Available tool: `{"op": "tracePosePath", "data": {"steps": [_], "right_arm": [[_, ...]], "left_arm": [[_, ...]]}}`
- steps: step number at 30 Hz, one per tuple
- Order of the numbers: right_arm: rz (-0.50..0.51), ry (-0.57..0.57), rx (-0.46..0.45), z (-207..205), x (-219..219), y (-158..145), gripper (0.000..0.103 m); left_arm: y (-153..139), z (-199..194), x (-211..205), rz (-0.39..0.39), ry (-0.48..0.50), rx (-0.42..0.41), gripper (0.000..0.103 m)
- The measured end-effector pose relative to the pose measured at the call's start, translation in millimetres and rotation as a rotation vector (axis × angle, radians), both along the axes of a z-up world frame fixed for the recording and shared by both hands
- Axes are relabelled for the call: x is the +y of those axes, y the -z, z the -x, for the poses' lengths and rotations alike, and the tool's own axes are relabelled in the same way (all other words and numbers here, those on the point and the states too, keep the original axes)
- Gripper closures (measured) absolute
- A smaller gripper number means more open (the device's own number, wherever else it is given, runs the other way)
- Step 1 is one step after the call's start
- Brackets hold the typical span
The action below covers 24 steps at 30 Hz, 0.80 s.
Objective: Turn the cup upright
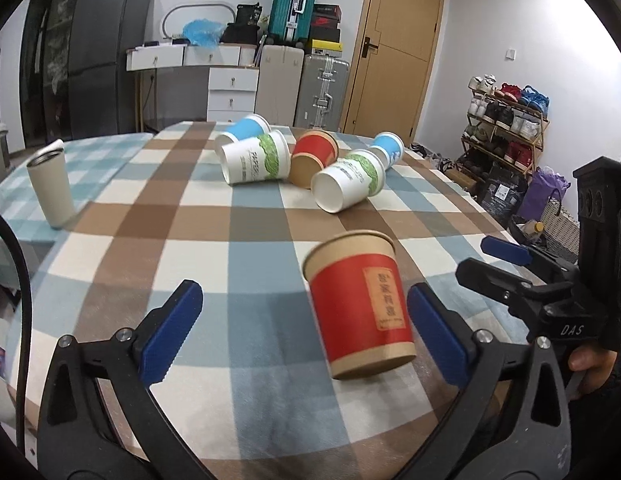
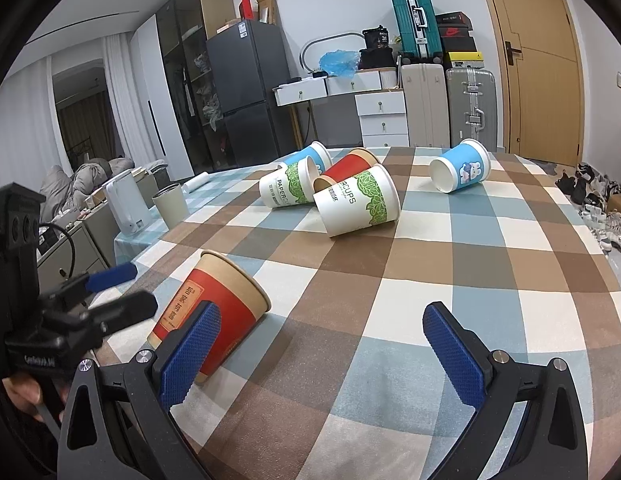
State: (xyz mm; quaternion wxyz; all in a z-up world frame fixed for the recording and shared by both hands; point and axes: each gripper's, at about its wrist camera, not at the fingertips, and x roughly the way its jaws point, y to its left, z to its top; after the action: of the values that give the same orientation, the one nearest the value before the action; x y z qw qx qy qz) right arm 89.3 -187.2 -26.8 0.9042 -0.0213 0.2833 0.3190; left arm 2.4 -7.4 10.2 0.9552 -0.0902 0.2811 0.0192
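Left wrist view: red cup (image 1: 360, 306) standing mouth-up, slightly tilted, on the checked surface (image 1: 214, 220), between the wide-spread fingers of the left hand-held gripper (image 1: 306, 330) and nearer the right pad; contact hard to tell. Right wrist view: same cup (image 2: 208, 314) leaning markedly, just behind the left pad of the right hand-held gripper (image 2: 330, 356), likewise spread wide and holding nothing. Probably very light, thin paper: easily crushed, easily knocked over on soft cloth. Best taken at mid-wall, on the red band, with a gentle squeeze; rolled rim stiffer, bottom stiffer too. Kraft-brown at rim and foot, red wrap between, tan label with printed characters. Five more cups (image 1: 342, 186) lying on their sides, well apart toward the far edge.
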Motion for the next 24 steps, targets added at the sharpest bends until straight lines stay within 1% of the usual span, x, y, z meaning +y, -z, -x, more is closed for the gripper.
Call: {"op": "tracePosePath", "data": {"steps": [4, 8, 12, 15, 24], "right_arm": [[0.005, -0.002, 0.001, -1, 2, -1, 0.000], [0.002, -0.012, 0.006, 0, 7, -2, 0.000], [0.002, -0.024, 0.013, 0, 14, -2, 0.000], [0.010, -0.036, 0.017, 0, 21, -2, 0.000], [0.016, -0.051, 0.048, -4, 36, -2, 0.000]], "left_arm": [[-1, -1, 12, -0.010, -0.015, -0.024, 0.001], [1, -3, 22, -0.045, -0.021, -0.048, 0.001], [6, -2, 30, -0.064, -0.033, -0.071, 0.001], [10, -4, 36, -0.079, -0.044, -0.072, 0.001], [20, -7, 46, -0.046, -0.043, -0.054, 0.001]]}}
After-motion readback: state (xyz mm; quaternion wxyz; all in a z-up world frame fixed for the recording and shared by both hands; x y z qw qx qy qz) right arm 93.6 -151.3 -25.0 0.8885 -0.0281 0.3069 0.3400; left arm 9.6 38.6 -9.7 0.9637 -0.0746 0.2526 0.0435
